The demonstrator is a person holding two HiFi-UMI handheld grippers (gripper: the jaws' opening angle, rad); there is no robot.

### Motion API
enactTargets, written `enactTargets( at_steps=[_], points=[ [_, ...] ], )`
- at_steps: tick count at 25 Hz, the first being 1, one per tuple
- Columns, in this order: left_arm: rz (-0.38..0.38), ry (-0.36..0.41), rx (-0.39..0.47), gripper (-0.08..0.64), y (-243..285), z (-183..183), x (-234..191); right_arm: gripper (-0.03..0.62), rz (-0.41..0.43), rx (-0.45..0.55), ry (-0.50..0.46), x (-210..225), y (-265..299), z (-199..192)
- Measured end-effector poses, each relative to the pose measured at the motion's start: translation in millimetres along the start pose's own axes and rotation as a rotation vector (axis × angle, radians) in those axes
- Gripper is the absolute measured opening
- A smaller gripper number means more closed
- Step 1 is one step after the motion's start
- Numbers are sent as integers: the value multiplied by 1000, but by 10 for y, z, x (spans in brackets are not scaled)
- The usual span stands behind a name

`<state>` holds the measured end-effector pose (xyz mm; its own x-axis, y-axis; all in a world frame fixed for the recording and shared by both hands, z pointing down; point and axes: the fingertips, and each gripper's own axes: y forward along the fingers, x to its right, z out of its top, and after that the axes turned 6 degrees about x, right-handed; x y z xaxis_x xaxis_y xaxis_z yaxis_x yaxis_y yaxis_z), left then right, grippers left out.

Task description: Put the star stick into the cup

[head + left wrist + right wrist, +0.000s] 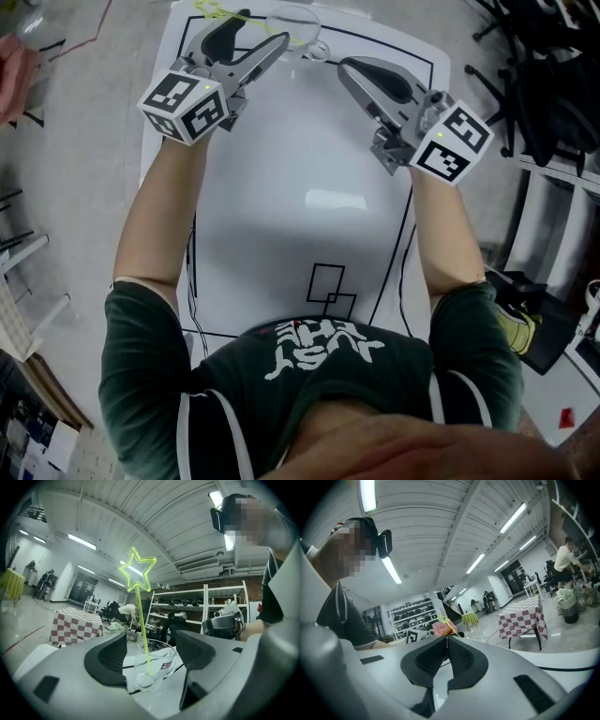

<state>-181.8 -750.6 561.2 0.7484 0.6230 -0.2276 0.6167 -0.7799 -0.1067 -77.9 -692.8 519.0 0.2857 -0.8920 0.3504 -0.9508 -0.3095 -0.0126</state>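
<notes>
The yellow-green star stick (137,571) stands tilted in the clear cup (153,667), with its lower end on the cup's bottom and its star well above the rim. My left gripper (152,651) is open. Its pads sit on either side of the cup and touch neither cup nor stick. In the head view the cup (292,21) is at the far edge of the white mat, the star stick (223,11) leans left, and the left gripper (242,26) reaches up to it. The right gripper (345,67) hovers shut and empty to the cup's right. The right gripper (446,640) also shows shut in its own view.
The white mat (309,187) carries black outlines and two small printed rectangles (325,286). Black chairs (534,56) crowd the right side. A hand (14,66) shows at the far left edge. A checked-cloth table (75,625) and shelves (187,606) stand beyond.
</notes>
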Motion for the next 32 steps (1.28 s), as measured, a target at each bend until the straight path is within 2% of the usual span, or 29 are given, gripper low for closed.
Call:
enactTargets(
  at_steps=[6,10,20,21,25,28,32],
  points=[
    [35,-42,-24,322,-248,-56,95,35,-26,-2,-2,-111,-73,76],
    [30,-53,-34,322,-437,-6,248,35,-49,-3,-11,-237,-143,176],
    [-24,-36,-4,316,-832,529,679,35,-108,10,-60,-691,-294,536],
    [-26,-33,0,296,-886,593,709,35,-116,10,-63,-741,-305,575],
    [-31,-24,14,142,-1120,854,821,35,-145,13,-73,-974,-335,734],
    [-52,-30,32,62,-1306,1062,935,35,-169,7,-90,-1207,-378,841],
    [-89,-57,60,26,-1584,1337,1072,35,-204,-2,-100,-1564,-439,920]
  ],
)
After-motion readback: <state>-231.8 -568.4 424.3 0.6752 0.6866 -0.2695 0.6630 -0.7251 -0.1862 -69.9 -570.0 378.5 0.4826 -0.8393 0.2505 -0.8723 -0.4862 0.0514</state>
